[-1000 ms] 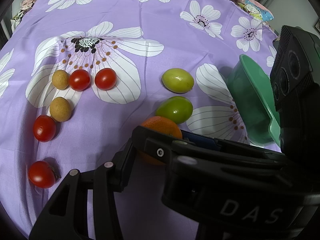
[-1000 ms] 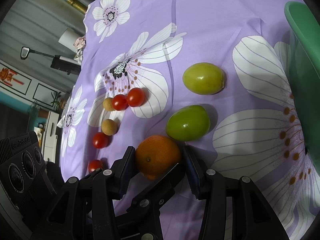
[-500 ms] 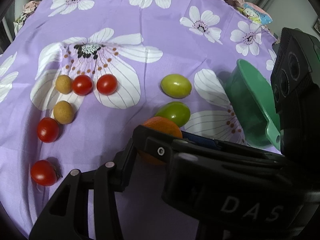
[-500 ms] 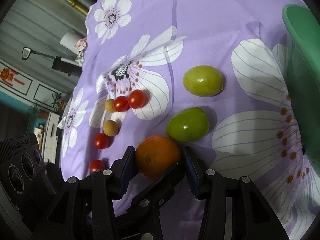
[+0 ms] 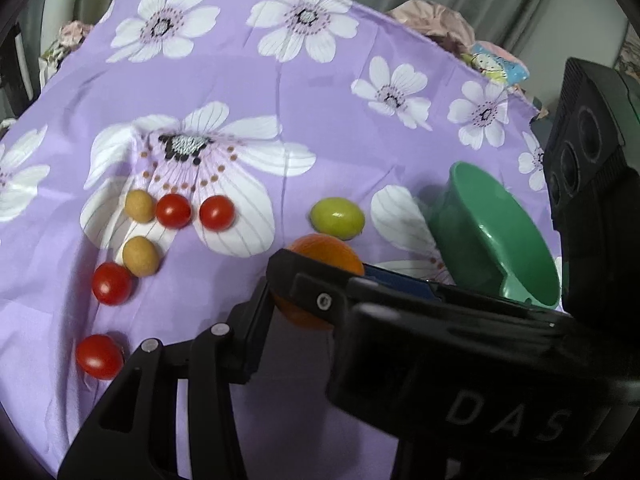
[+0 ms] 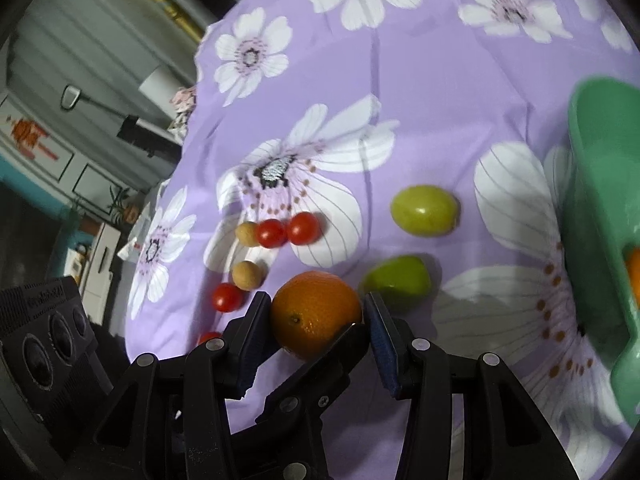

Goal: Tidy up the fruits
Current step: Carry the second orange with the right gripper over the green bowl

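Orange round citrus fruit (image 6: pixel 316 314) clamped in the right gripper (image 6: pixel 316 320), now lifted off the purple floral cloth (image 6: pixel 400 80); green plastic bowl (image 6: pixel 600 216) lies to its right, ready for delivery. Left gripper's (image 5: pixel 304 308) state is unclear.

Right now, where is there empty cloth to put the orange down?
Bare cloth lies between the cherry tomatoes and the green fruit, and across the far side past the big printed flower. It is crowded on the left, where tomatoes and tan fruits cluster, and on the right by the green bowl.
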`<state>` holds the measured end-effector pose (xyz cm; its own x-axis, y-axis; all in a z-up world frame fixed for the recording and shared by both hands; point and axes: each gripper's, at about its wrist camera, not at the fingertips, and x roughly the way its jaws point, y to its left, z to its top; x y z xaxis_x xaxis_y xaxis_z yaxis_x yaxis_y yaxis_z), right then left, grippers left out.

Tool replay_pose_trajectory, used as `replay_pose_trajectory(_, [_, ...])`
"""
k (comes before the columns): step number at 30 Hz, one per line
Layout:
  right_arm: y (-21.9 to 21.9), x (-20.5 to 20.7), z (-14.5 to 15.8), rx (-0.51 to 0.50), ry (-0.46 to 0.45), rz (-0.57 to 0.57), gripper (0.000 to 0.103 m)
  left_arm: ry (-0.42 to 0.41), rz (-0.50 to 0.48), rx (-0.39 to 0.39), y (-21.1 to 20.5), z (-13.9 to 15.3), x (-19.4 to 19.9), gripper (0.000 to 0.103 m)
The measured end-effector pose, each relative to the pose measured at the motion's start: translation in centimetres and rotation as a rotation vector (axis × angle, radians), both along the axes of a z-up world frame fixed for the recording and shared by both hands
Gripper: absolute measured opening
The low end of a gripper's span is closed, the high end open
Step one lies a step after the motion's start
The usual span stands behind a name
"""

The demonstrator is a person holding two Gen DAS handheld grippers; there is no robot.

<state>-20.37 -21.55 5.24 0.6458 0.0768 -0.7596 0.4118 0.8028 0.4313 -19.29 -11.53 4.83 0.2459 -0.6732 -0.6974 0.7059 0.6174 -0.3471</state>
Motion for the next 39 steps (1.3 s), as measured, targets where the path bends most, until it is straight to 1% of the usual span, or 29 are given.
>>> replay_pose_trajectory(2, [-0.2,-0.4,0.3,-0.014,0.007,-0.005,0.050,0.012,-0.007,-0.015,-0.5,0.2,-0.5,0.044])
replay_pose_trajectory(4, [-0.7,-1.2,0.9,-0.024,0.001,-0.013,0.050,-0.007,-0.009,-0.018,-1.3,0.9,-1.3,0.044])
replay_pose_trajectory(6, [-1.3,-2.3,1.6,-0.018,-0.024,-0.025,0.050,-0.021,-0.019,-0.019,-1.9,1.7,-2.0,0.044])
replay_pose_trajectory(7, [-1.4,-2.6,2.0,-0.021,-0.032,-0.034,0.050,-0.033,-0.029,-0.033,-2.2,2.4,-2.4,0.044])
replay_pose_trajectory(10, [-1.6,-4.1,3.8,-0.038,-0.093,-0.058,0.050,-0.090,-0.030,-0.060,-2.4,3.9,-3.5,0.044])
replay_pose_trajectory(14, [-2.2,-5.7,5.2,-0.039,-0.145,-0.086,0.050,-0.151,-0.083,-0.045,-3.8,5.6,-4.8,0.044])
replay_pose_trajectory(17, [-2.8,-7.2,6.2,-0.052,-0.185,-0.109,0.050,-0.191,-0.111,-0.050,-4.6,6.6,-5.9,0.044])
replay_pose_trajectory(19, [-3.3,-8.2,6.7,-0.051,-0.211,-0.127,0.050,-0.207,-0.126,-0.055,-5.1,7.0,-6.5,0.044])
replay_pose_trajectory(22, [-4.1,-9.3,7.2,-0.053,-0.230,-0.163,0.050,-0.224,-0.171,-0.055,-6.3,7.6,-7.3,0.044])
replay_pose_trajectory(24, [-4.9,-10.1,7.2,-0.043,-0.241,-0.196,0.050,-0.228,-0.197,-0.047,-7.2,7.8,-7.8,0.044])
replay_pose_trajectory(27, [-6.1,-11.6,7.5,-0.024,-0.270,-0.243,0.050,-0.257,-0.248,-0.035,-9.0,8.5,-9.0,0.044])
replay_pose_trajectory(29, [-6.9,-12.6,7.7,-0.025,-0.290,-0.278,0.050,-0.268,-0.273,-0.043,-9.8,8.7,-9.6,0.044])
replay_pose_trajectory(31, [-7.5,-13.4,7.8,-0.018,-0.302,-0.307,0.050,-0.255,-0.285,-0.050,-10.4,8.5,-10.0,0.044])
replay_pose_trajectory(36, [-9.0,-14.7,7.2,-0.006,-0.287,-0.362,0.050,-0.231,-0.325,-0.052,-12.2,8.0,-10.9,0.044])
replay_pose_trajectory(39, [-9.7,-15.6,7.2,-0.020,-0.284,-0.394,0.050,-0.220,-0.364,-0.068,-13.3,7.7,-11.5,0.044])
